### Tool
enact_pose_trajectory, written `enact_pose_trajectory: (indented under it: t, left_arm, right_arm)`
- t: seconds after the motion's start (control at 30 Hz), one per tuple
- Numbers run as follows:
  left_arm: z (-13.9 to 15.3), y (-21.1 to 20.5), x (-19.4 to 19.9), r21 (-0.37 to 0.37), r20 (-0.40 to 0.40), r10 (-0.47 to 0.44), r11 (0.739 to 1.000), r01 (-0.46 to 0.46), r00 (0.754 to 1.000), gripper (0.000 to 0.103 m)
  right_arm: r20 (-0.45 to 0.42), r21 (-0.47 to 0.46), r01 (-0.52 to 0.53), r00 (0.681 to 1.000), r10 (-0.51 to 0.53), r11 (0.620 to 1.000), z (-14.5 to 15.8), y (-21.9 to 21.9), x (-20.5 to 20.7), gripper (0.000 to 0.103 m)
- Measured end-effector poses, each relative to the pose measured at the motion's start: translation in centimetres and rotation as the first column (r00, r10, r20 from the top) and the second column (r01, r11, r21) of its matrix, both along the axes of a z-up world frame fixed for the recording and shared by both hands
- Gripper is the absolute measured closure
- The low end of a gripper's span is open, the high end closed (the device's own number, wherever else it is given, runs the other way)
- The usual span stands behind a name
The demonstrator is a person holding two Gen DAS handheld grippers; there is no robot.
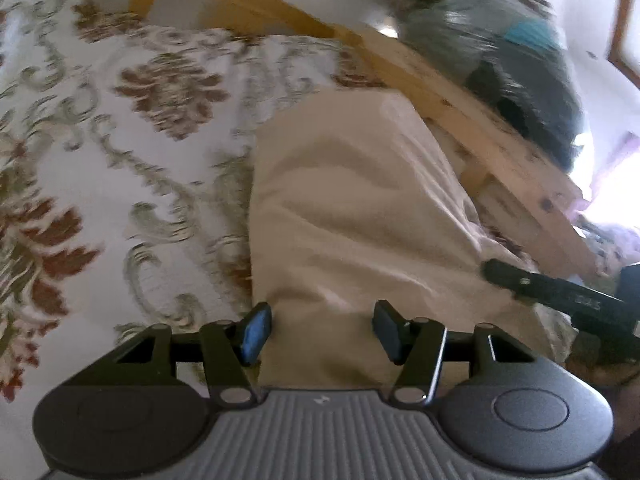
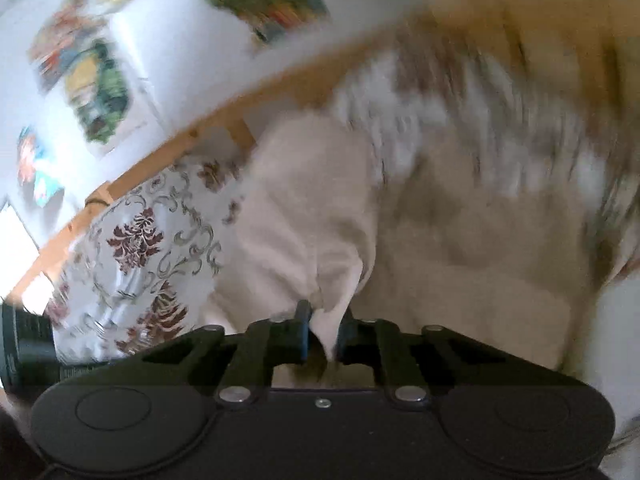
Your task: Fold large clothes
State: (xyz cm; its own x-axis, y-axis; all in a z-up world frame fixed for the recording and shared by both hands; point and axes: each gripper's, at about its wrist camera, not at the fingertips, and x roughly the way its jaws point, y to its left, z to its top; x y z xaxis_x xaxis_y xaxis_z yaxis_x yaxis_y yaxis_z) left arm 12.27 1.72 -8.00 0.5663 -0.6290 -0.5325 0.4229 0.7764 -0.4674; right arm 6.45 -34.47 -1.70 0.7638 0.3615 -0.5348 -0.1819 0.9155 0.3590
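A large beige garment (image 1: 352,200) lies on a bed covered by a white floral bedspread (image 1: 120,120). My left gripper (image 1: 320,330) is open, its jaws apart over the garment's near end, with cloth between them but not pinched. My right gripper (image 2: 322,328) is shut on a fold of the beige garment (image 2: 320,240) and lifts it. The right gripper's black finger also shows in the left wrist view (image 1: 540,284), at the garment's right edge. The right wrist view is blurred by motion.
A wooden bed rail (image 1: 460,120) runs along the far side of the bed, with a dark bundle of bedding or clothes (image 1: 500,60) beyond it. In the right wrist view the rail (image 2: 180,144) stands before a white wall with colourful pictures (image 2: 100,80).
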Motion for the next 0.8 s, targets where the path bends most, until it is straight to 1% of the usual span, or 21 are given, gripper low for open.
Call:
enact_pose_trajectory:
  t: [0.03, 0.1, 0.13, 0.17, 0.2, 0.23, 0.27, 0.33, 0.37, 0.43, 0.5, 0.53, 0.6, 0.67, 0.77, 0.8]
  left_arm:
    - [0.3, -0.3, -0.2, -0.006, 0.017, -0.022, 1.0, 0.022, 1.0, 0.041]
    - [0.4, -1.4, -0.4, -0.004, 0.028, -0.059, 0.998, 0.059, 0.998, 0.042]
    - [0.2, -2.0, -0.3, 0.01, 0.024, -0.065, 0.998, 0.065, 0.998, 0.042]
    - [-0.2, -2.8, -0.3, 0.041, 0.021, -0.061, 0.997, 0.06, 0.998, 0.042]
    - [-0.6, -3.2, -0.3, 0.066, 0.024, -0.05, 0.997, 0.048, 0.998, 0.042]
    - [-0.9, -3.4, -0.4, 0.081, 0.025, -0.036, 0.996, 0.034, 0.999, 0.041]
    - [-1.1, -3.4, -0.3, 0.077, 0.018, -0.02, 0.997, 0.018, 1.0, 0.041]
    - [-1.2, -3.0, -0.1, 0.054, -0.005, -0.009, 0.999, 0.01, 1.0, 0.041]
    - [-1.3, -2.8, 0.0, 0.045, -0.014, -0.007, 0.999, 0.008, 1.0, 0.041]
    - [-1.4, -2.5, 0.0, 0.036, -0.02, 0.0, 0.999, 0.001, 1.0, 0.041]
    - [-1.5, -2.4, -0.1, 0.031, -0.019, 0.002, 1.0, -0.001, 1.0, 0.041]
    - [-1.5, -2.5, -0.2, 0.035, -0.017, 0.001, 0.999, 0.0, 1.0, 0.041]
    - [-1.4, -2.6, -0.1, 0.039, -0.017, 0.0, 0.999, 0.001, 1.0, 0.041]
    - [-1.4, -2.5, -0.2, 0.036, -0.019, -0.001, 0.999, 0.001, 1.0, 0.041]
    - [-1.5, -2.4, -0.3, 0.026, -0.028, 0.006, 1.0, -0.006, 1.0, 0.041]
    - [-1.5, -2.5, -0.4, 0.026, -0.029, 0.007, 1.0, -0.006, 1.0, 0.041]
  right_arm:
    - [0.023, -0.019, 0.015, 1.0, -0.014, 1.0, 1.0, -0.3, -1.2, 0.092]
    - [0.024, -0.025, 0.079, 0.997, -0.078, 0.997, 1.6, -1.3, -3.4, 0.092]
    - [0.021, -0.07, 0.105, 0.994, -0.104, 0.992, 1.0, -1.5, -4.0, 0.092]
    - [0.013, -0.093, 0.119, 0.993, -0.119, 0.988, 0.3, -1.7, -4.2, 0.091]
    - [0.0, -0.091, 0.132, 0.991, -0.132, 0.987, -0.7, -2.1, -4.3, 0.091]
    - [-0.012, -0.065, 0.145, 0.989, -0.146, 0.987, -1.5, -2.4, -4.4, 0.088]
    - [-0.018, -0.049, 0.163, 0.986, -0.164, 0.985, -1.8, -2.5, -4.6, 0.083]
    - [0.004, -0.056, 0.181, 0.983, -0.181, 0.982, -1.6, -2.5, -5.7, 0.077]
    - [0.012, -0.066, 0.183, 0.983, -0.183, 0.981, -1.4, -2.6, -6.0, 0.072]
    - [0.018, -0.094, 0.198, 0.98, -0.197, 0.976, -0.8, -3.3, -6.6, 0.07]
    - [-0.007, -0.111, 0.232, 0.972, -0.235, 0.966, -0.8, -4.0, -6.9, 0.065]
    - [-0.04, -0.095, 0.247, 0.967, -0.251, 0.964, -1.2, -4.5, -7.0, 0.062]
    - [-0.107, -0.037, 0.277, 0.954, -0.279, 0.96, -2.3, -5.3, -6.9, 0.062]
    - [-0.135, 0.005, 0.298, 0.946, -0.295, 0.954, -3.1, -5.6, -6.9, 0.062]
    - [-0.13, -0.055, 0.292, 0.946, -0.297, 0.955, -2.8, -4.9, -6.6, 0.065]
    - [-0.12, -0.061, 0.295, 0.946, -0.3, 0.954, -2.5, -4.8, -6.6, 0.065]
